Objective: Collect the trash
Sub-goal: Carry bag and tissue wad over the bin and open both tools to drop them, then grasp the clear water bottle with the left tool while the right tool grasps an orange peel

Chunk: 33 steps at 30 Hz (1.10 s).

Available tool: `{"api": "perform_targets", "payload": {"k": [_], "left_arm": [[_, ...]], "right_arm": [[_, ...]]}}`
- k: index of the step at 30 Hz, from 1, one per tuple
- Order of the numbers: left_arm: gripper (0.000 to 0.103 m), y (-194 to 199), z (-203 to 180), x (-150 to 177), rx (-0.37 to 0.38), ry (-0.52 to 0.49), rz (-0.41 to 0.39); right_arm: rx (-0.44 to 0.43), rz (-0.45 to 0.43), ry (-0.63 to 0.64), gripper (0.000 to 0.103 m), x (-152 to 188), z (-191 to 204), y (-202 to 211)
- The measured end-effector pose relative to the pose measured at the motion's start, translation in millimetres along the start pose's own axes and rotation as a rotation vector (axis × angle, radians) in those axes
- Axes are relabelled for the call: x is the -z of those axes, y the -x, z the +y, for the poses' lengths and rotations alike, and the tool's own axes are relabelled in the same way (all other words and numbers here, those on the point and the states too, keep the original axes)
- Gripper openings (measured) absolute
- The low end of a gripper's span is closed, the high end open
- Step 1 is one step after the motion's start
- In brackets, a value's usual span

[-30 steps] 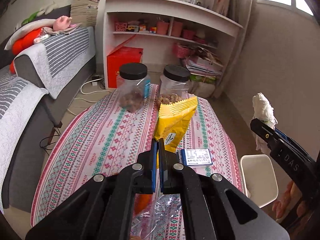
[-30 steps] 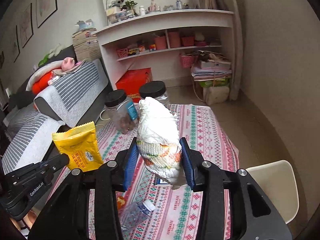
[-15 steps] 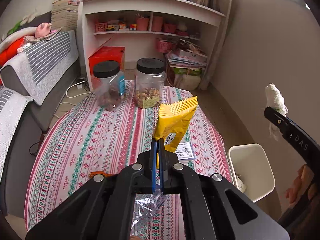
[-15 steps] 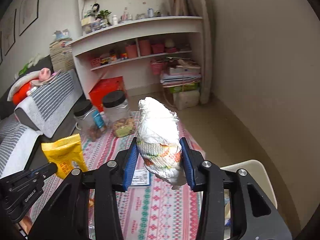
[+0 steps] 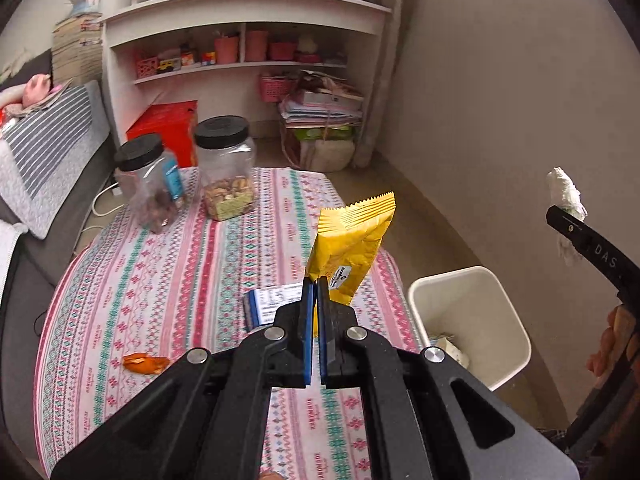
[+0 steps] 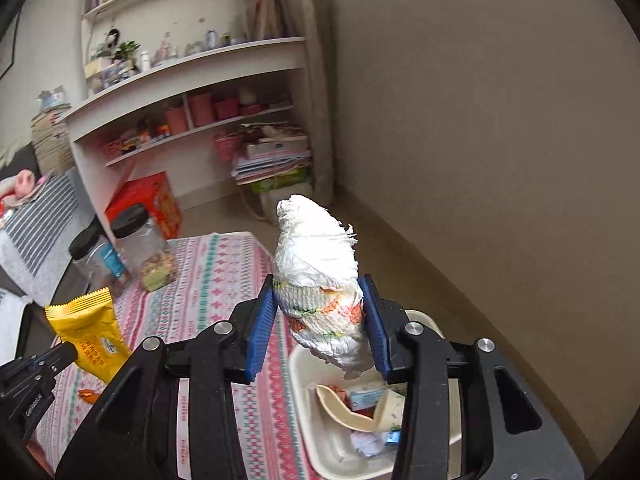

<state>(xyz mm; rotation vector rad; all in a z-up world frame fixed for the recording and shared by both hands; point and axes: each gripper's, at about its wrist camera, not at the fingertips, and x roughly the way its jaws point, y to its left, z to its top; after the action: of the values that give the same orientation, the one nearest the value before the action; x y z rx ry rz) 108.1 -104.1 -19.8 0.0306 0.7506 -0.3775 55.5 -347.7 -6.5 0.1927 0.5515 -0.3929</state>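
My left gripper [image 5: 316, 292] is shut on the bottom edge of a yellow snack packet [image 5: 352, 240], held upright above the table's right side. It also shows at the left of the right wrist view [image 6: 90, 336]. My right gripper [image 6: 320, 320] is shut on a crumpled white tissue wad [image 6: 320, 272] with orange and green print, held just above a white trash bin [image 6: 304, 364]. The bin [image 5: 472, 320] stands on the floor by the table's right edge and holds several pieces of trash. The tissue also shows at the right of the left wrist view [image 5: 564, 196].
A table with a patterned cloth [image 5: 180, 280] carries two black-lidded jars [image 5: 226, 168], a small printed card [image 5: 276, 298] and an orange scrap [image 5: 144, 362]. A white shelf unit [image 5: 248, 40], a red box [image 5: 168, 124] and a grey sofa [image 5: 44, 152] stand behind. A beige wall [image 5: 500, 100] is at the right.
Both grippers have swung to the right with their loads. The trash bin has come into full view, and the tissue now hangs over it.
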Motion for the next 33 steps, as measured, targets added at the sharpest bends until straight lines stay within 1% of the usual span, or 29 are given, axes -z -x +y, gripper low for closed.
{"api": "perform_targets", "payload": {"k": [2, 3, 4, 6, 10, 14, 17, 20, 21, 22, 23, 24, 25, 27, 28, 32, 33], "left_arm": [[0.002, -3, -13, -3, 0.029, -0.01, 0.003], [0.002, -5, -19, -4, 0.047, -0.009, 0.008], [0.002, -8, -27, -6, 0.069, -0.007, 0.017], [0.002, -12, -41, -9, 0.097, -0.012, 0.027], [0.002, -19, -77, -13, 0.158, -0.037, 0.036], [0.002, -28, -116, -13, 0.201, -0.078, 0.052], [0.002, -41, -137, -12, 0.252, -0.061, 0.094], [0.003, -58, -155, -11, 0.311, -0.025, 0.154], [0.006, -67, -161, -11, 0.331, -0.012, 0.188], [0.015, -73, -164, -10, 0.341, -0.003, 0.211], [0.021, -77, -166, -9, 0.348, 0.006, 0.227], [0.031, -80, -167, -7, 0.345, 0.014, 0.235], [0.034, -81, -168, -6, 0.339, 0.019, 0.238], [0.035, -81, -168, -3, 0.327, 0.014, 0.238], [0.038, -80, -167, -2, 0.314, 0.009, 0.235], [0.046, -73, -161, 3, 0.242, -0.03, 0.21], [0.052, -71, -159, 3, 0.22, -0.044, 0.204]], "right_arm": [[0.045, -0.017, -0.007, 0.045, 0, -12, 2], [0.061, -0.027, -0.017, 0.05, 0, -18, 5], [0.078, -0.04, -0.034, 0.057, -1, -26, 7], [0.103, -0.059, -0.072, 0.067, -3, -41, 12], [0.135, -0.102, -0.136, 0.079, -9, -65, 22], [0.152, -0.125, -0.207, 0.083, -11, -91, 29], [0.162, -0.135, -0.247, 0.084, -12, -105, 33], [0.176, -0.145, -0.272, 0.086, -13, -116, 35], [0.179, -0.147, -0.278, 0.087, -13, -118, 36], [0.181, -0.148, -0.284, 0.087, -13, -120, 37], [0.181, -0.148, -0.286, 0.088, -13, -122, 38], [0.182, -0.148, -0.285, 0.088, -12, -123, 39], [0.184, -0.147, -0.279, 0.088, -12, -123, 39], [0.189, -0.145, -0.268, 0.089, -11, -122, 39], [0.187, -0.142, -0.265, 0.09, -11, -121, 39], [0.178, -0.128, -0.239, 0.093, -11, -111, 37], [0.177, -0.126, -0.23, 0.096, -11, -108, 36]]}}
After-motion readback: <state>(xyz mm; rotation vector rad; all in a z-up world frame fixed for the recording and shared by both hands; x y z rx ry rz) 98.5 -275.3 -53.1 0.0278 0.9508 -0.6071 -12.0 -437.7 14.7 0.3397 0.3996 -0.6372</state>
